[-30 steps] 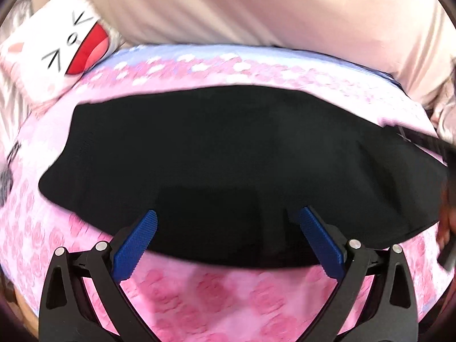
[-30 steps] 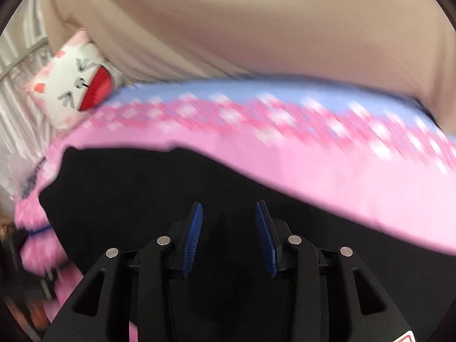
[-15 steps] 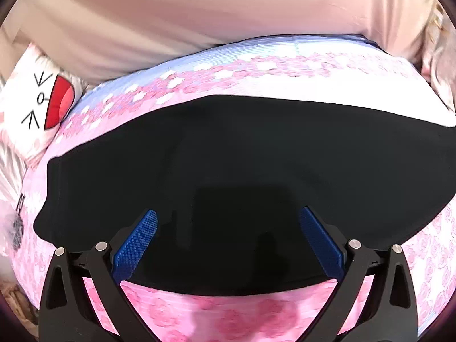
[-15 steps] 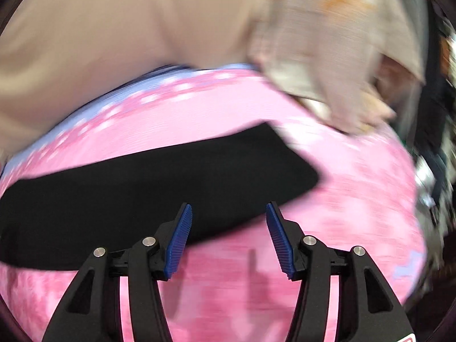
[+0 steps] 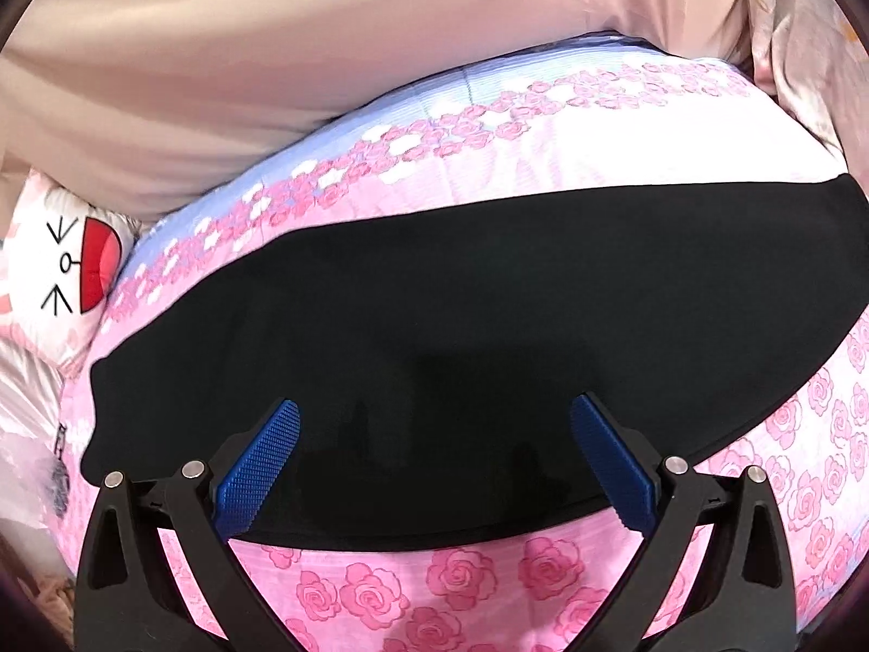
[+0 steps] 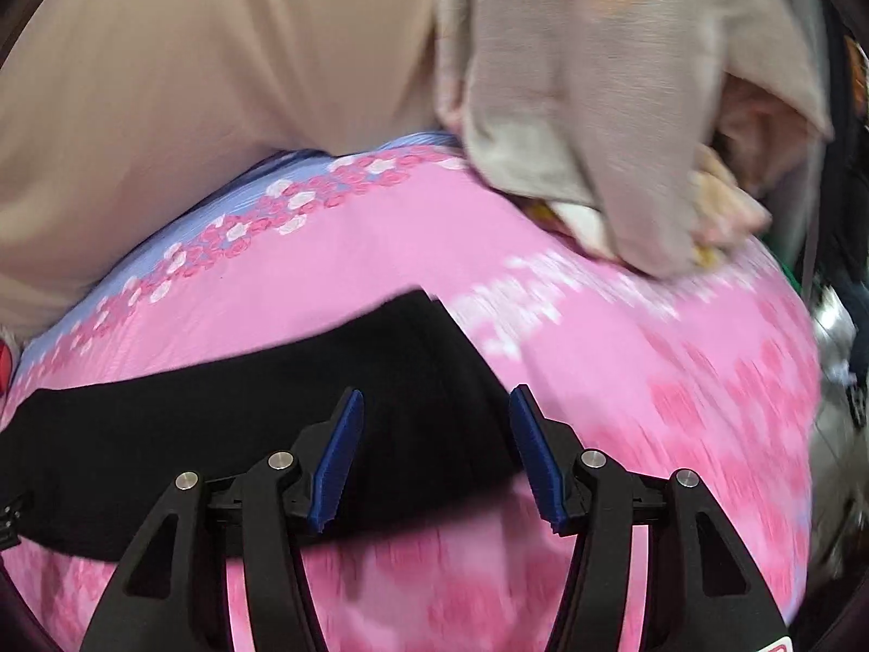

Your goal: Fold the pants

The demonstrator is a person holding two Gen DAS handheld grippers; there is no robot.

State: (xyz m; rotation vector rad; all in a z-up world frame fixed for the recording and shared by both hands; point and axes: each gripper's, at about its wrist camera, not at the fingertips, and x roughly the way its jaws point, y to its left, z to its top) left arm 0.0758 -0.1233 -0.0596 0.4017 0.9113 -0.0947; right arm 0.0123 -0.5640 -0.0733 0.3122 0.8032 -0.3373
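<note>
Black pants (image 5: 489, 299) lie flat and long across a pink rose-print bedsheet (image 5: 461, 587). My left gripper (image 5: 434, 402) hovers over their near edge, close to the left end, jaws wide open and empty. In the right wrist view the pants' other end (image 6: 271, 407) tapers to a corner. My right gripper (image 6: 437, 391) hangs over that end, its left finger above the black cloth and its right finger above the bedsheet (image 6: 652, 380). Its jaws stand apart, and nothing is pinched between them.
A white cat-face pillow (image 5: 70, 266) lies at the far left of the bed. Beige fabric (image 5: 271, 54) runs along the back. A grey-beige cloth heap (image 6: 597, 136) sits on the bed's far right corner. Dark clutter shows past the bed's right edge.
The right gripper has swept from the middle of the pants to their right end, and its jaws have widened. The left gripper has shifted and rolled over the pants, still wide open.
</note>
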